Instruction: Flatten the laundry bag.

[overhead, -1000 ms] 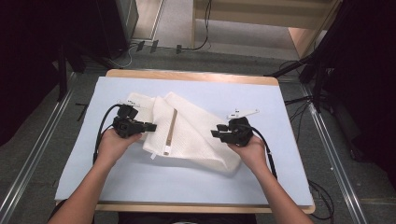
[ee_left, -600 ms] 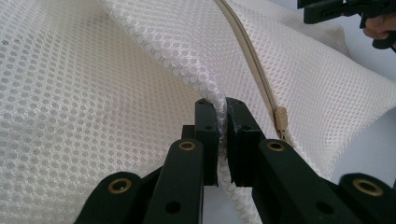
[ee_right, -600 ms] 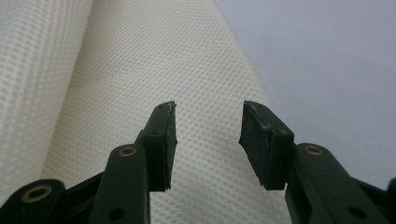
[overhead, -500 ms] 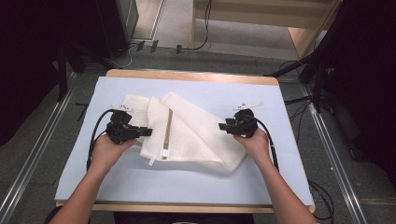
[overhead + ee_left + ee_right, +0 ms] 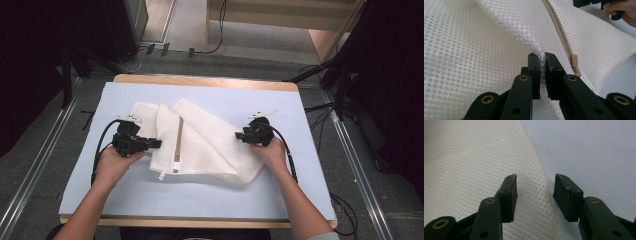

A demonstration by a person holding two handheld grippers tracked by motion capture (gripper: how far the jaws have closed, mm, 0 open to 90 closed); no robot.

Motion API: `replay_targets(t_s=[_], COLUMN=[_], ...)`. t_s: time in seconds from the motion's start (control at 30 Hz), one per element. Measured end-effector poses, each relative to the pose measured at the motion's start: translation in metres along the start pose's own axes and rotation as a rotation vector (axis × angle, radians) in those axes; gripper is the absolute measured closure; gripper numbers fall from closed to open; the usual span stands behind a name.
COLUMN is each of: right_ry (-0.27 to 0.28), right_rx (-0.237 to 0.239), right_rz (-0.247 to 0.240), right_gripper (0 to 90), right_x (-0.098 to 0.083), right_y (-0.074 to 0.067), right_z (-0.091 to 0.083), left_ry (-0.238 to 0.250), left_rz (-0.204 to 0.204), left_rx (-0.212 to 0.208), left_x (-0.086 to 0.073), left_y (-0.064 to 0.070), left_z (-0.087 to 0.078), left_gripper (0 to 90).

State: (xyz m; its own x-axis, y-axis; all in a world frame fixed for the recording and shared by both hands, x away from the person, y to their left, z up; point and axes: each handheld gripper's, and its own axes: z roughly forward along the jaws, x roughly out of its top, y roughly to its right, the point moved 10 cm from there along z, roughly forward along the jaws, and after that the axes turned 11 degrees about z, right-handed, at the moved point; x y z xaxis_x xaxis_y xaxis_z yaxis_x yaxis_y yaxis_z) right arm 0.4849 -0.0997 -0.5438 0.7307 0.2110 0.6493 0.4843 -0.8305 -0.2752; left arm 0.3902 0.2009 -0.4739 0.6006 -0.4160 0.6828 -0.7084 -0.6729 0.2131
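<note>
You are holding a fold of the white mesh bag [image 5: 499, 37] with your left gripper [image 5: 542, 62]; its jaws are clenched on the fabric just beside the beige zipper [image 5: 560, 37]. The bag is lying crumpled near the middle of the blue mat [image 5: 300, 190], with the zipper running across its centre.

Your right gripper [image 5: 535, 186] is hovering over the bag's far edge from the zipper, and its jaws are released, with nothing between them. One jaw is standing above the mesh and the other above the bare mat.

The risk here, I think, is coming from three things:

- The left grip is taking only a thin fold. If you are pulling away from the zipper, the mesh may be slipping out, or the holes may be stretching.
- The zipper pull [image 5: 574, 61] is sitting very near the left jaws. Dragging the fold could be catching it on a jaw.
- The right jaws are straddling the bag's edge. If you are closing them without going lower, they may be pinching nothing, or catching the mat together with the mesh.
</note>
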Motion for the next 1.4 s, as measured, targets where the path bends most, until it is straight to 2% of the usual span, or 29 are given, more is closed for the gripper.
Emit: replay_targets(t_s=[0.1,0.13,0.23,0.3,0.43,0.47,0.57,0.73,0.77,0.8,1.0,1.2,1.4], right_ry=[-0.007,-0.007,-0.015,-0.022,-0.02,-0.015,0.016,0.069,0.082,0.082,0.113,0.141,0.169], right_rx=[-0.014,-0.014,-0.021,-0.024,-0.014,-0.026,-0.054,-0.092,-0.111,-0.111,-0.165,-0.21,-0.3], right_rz=[-0.013,-0.013,-0.019,-0.021,0.022,0.03,0.05,0.119,0.139,0.139,0.193,0.239,0.256], right_gripper=[68.7,68.7,84.2,88.6,90.0,90.0,90.0,90.0,90.0,90.0,90.0,90.0,90.0], right_x=[-0.001,-0.001,-0.002,-0.002,0.0,0.001,0.007,0.013,0.014,0.014,0.014,0.013,0.013], right_y=[-0.002,-0.002,-0.005,-0.006,-0.001,0.002,0.014,0.039,0.05,0.05,0.077,0.096,0.113], right_z=[0.0,0.0,0.0,0.0,-0.003,-0.005,-0.012,-0.028,-0.034,-0.034,-0.05,-0.061,-0.07], left_ry=[-0.002,-0.003,-0.003,0.0,0.005,0.01,0.016,0.024,0.024,0.024,0.015,-0.014,-0.016], left_rz=[0.002,0.004,0.006,0.007,0.007,0.005,0.008,0.018,0.02,0.025,0.045,0.066,0.067], left_rx=[-0.001,-0.001,0.0,0.0,0.001,0.0,-0.008,-0.026,-0.028,-0.03,-0.057,-0.082,-0.127], left_x=[0.0,0.0,0.0,0.001,0.002,0.002,0.004,0.007,0.007,0.007,0.001,-0.01,-0.017], left_y=[0.0,0.0,0.001,0.001,0.0,0.001,0.003,0.009,0.011,0.012,0.026,0.042,0.054], left_z=[0.0,0.001,0.001,0.0,-0.001,-0.002,-0.003,-0.005,-0.005,-0.005,-0.007,-0.007,-0.006], left_gripper=[84.5,84.5,84.5,84.5,84.7,84.8,85.3,86.3,86.4,86.4,86.7,86.8,86.7])
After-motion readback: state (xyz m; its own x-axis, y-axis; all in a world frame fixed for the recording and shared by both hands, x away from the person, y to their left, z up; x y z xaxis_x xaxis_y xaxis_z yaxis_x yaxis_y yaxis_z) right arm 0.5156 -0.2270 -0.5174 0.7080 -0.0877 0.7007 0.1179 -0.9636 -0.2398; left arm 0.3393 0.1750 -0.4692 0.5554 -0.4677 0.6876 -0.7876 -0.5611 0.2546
